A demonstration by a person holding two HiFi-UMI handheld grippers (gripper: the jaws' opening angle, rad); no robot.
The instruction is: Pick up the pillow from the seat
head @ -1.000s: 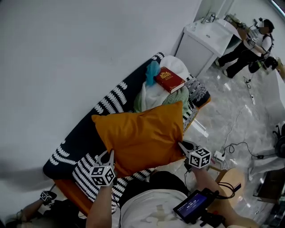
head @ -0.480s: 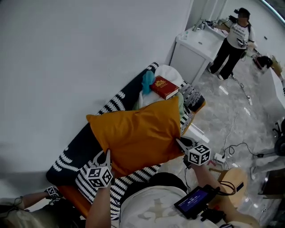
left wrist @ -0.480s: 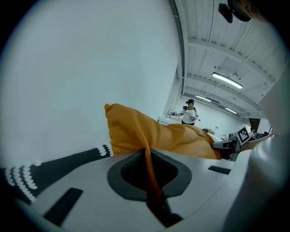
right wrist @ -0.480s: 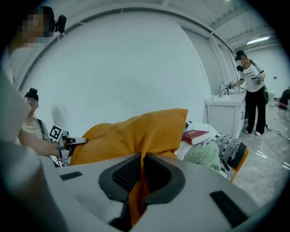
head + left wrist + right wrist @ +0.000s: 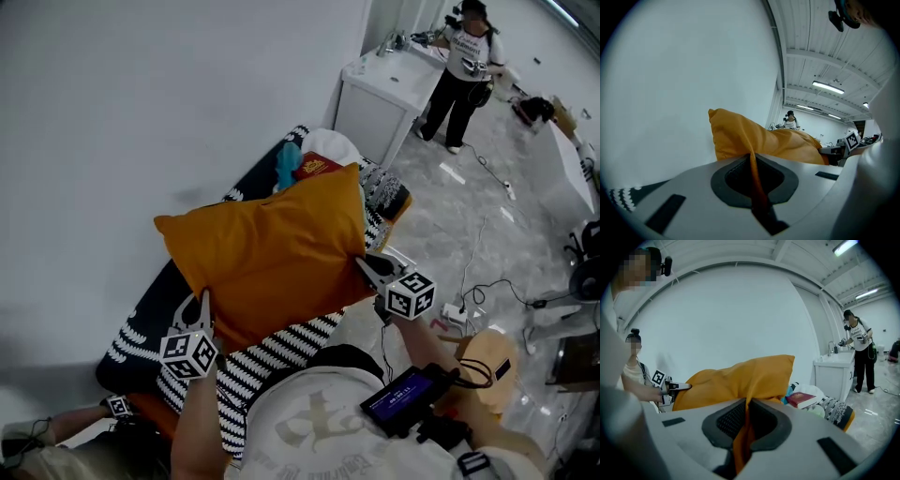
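The left gripper (image 5: 202, 302), at the lower left of the head view, was clamped tight on a pinch of fabric at the near left edge of the orange pillow (image 5: 267, 248). The right gripper (image 5: 364, 266), at centre right, was closed the same way on the pillow's near right edge. The pillow hung stretched between them over the striped seat (image 5: 281, 349), its far corners free. Its upper left edge stood close to the white wall (image 5: 141, 103). Past its top right corner lay a red book (image 5: 317, 167) on heaped cloth (image 5: 328, 145). Toward the right of the frame the grey floor (image 5: 469, 225) lay open, with a white cabinet (image 5: 380, 98) and a standing person (image 5: 464, 61) at the upper right.
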